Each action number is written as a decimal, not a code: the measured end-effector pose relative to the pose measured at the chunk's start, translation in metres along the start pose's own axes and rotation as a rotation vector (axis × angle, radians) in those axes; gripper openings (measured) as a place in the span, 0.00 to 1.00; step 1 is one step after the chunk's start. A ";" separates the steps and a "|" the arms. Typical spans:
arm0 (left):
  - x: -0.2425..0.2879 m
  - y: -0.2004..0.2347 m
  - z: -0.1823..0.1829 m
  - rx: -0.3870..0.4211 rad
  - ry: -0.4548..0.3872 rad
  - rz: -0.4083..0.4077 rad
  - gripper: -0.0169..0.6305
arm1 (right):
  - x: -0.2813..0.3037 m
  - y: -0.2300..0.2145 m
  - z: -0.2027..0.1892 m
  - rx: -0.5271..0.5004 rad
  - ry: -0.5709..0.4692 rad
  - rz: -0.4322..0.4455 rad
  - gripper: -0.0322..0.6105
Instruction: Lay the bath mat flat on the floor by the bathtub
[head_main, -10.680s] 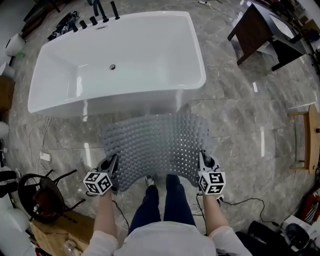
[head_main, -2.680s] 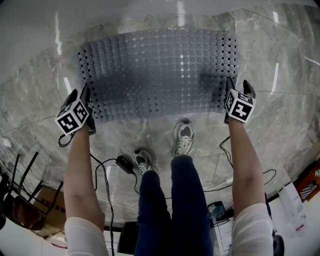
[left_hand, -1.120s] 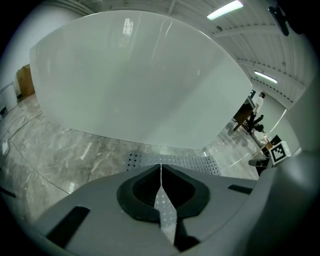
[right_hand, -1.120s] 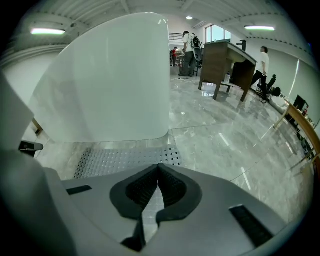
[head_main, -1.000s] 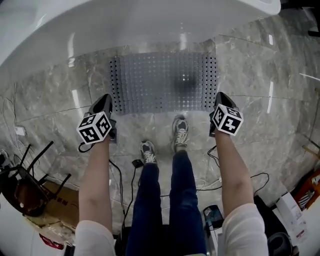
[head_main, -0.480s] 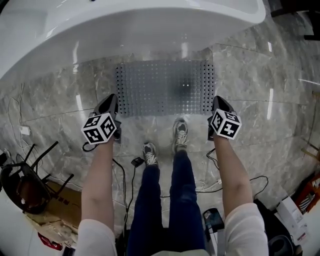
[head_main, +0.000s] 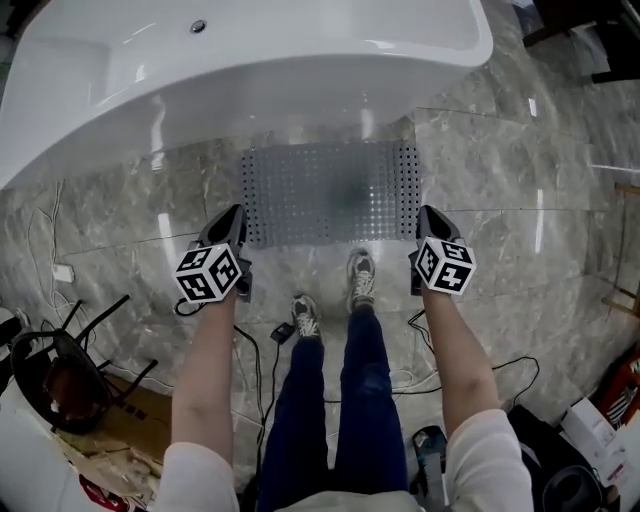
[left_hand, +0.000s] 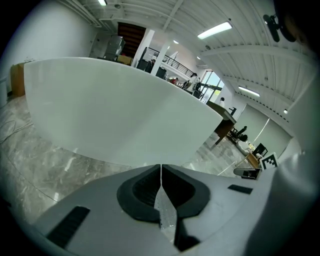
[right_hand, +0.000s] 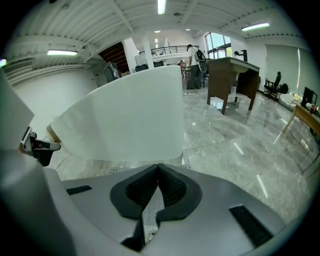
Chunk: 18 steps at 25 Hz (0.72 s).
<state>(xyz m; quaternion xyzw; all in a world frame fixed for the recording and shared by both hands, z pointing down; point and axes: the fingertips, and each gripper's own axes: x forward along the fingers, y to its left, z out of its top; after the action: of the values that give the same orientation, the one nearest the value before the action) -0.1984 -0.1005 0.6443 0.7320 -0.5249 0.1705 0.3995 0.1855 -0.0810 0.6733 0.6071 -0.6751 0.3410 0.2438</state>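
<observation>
The bath mat lay spread flat on the marble floor, its far edge right by the foot of the white bathtub and no corner visibly curled. The left gripper and the right gripper hung above the mat's near corners, each with its jaws pressed together on nothing (each gripper's own view showed only tub wall and floor beyond the closed tips). The laying looked done, so what remained was probably a clean withdrawal: bring both grippers straight away from the mat so that neither tip catches the near edge and drags it askew, then check that it sits square to the tub. The person's shoes stood just short of the near edge, a careless step there could scuff it. Cables trailed behind the feet, and a black chair lay well off to the left.
</observation>
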 end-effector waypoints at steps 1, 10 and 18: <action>-0.005 -0.004 0.004 0.003 -0.006 -0.006 0.09 | -0.006 0.001 0.003 0.003 -0.007 -0.001 0.10; -0.051 -0.035 0.023 0.030 -0.021 -0.063 0.09 | -0.059 0.015 0.035 0.002 -0.059 0.008 0.10; -0.089 -0.053 0.036 0.054 -0.040 -0.079 0.09 | -0.099 0.036 0.054 -0.001 -0.106 0.034 0.10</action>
<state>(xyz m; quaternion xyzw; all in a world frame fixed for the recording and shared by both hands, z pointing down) -0.1917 -0.0648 0.5408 0.7661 -0.4986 0.1538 0.3753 0.1684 -0.0557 0.5589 0.6127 -0.6973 0.3122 0.2023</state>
